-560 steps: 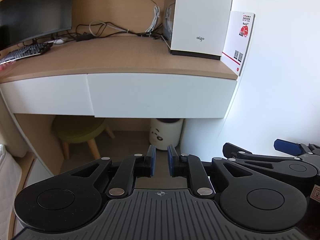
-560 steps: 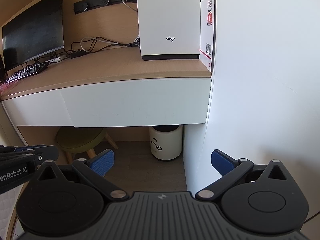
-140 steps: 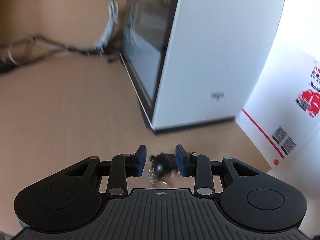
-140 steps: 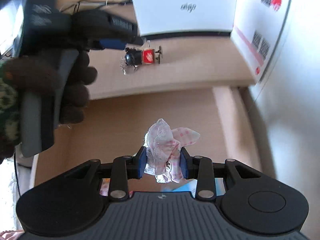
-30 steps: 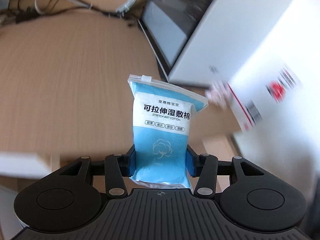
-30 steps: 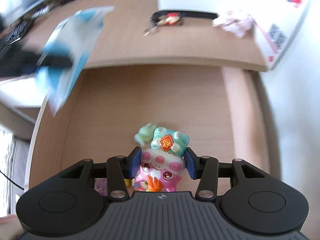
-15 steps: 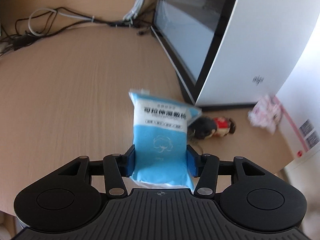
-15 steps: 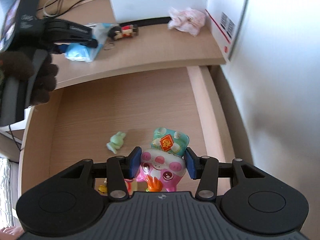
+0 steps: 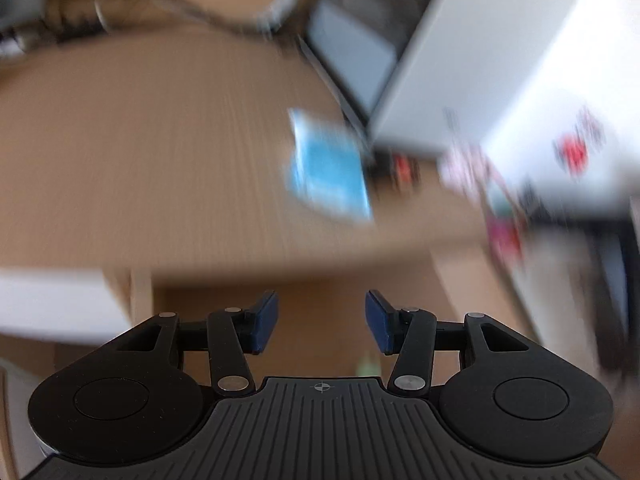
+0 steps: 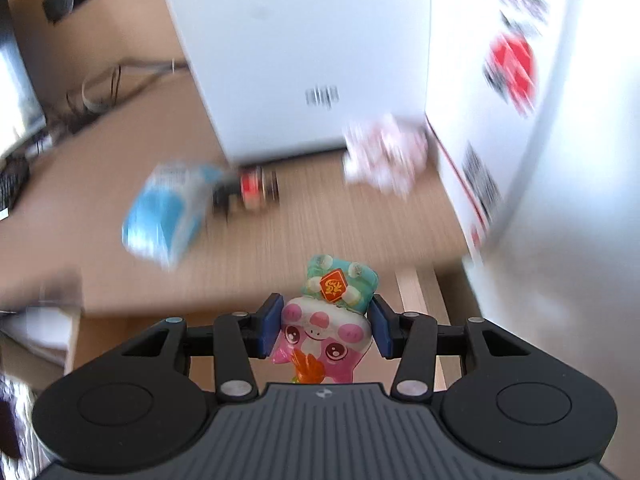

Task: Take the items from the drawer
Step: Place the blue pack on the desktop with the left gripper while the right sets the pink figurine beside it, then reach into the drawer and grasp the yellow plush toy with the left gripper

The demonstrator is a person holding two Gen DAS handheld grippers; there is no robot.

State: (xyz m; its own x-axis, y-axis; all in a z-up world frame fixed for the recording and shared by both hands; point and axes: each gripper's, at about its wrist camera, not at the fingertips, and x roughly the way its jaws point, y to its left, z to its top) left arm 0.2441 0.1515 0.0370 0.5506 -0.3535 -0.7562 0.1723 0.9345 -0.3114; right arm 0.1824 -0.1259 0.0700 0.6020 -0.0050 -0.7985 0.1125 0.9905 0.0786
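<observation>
My right gripper (image 10: 325, 330) is shut on a pink pig toy (image 10: 325, 330) with a teal hat, held above the desk's front edge. My left gripper (image 9: 320, 322) stands open with nothing between its blue pads, over the open drawer (image 9: 320, 308). On the desk lie the blue cotton-pad pouch (image 9: 326, 168) (image 10: 168, 212), a small black and red keychain figure (image 10: 248, 190) (image 9: 400, 168) and a pink and white cloth bundle (image 10: 384, 156) (image 9: 464, 164). A pale green item (image 9: 366, 366) shows low in the drawer behind my left gripper. Both views are blurred.
A white computer case (image 10: 292, 52) stands at the back of the desk, a white card with red print (image 10: 504, 92) leans on the wall to its right. Cables (image 10: 104, 84) and a monitor (image 10: 16, 76) sit at the left.
My left gripper has let go of the blue pouch, which now lies on the desk, and has pulled back over the drawer. My right gripper has lifted the pig toy out toward the desk.
</observation>
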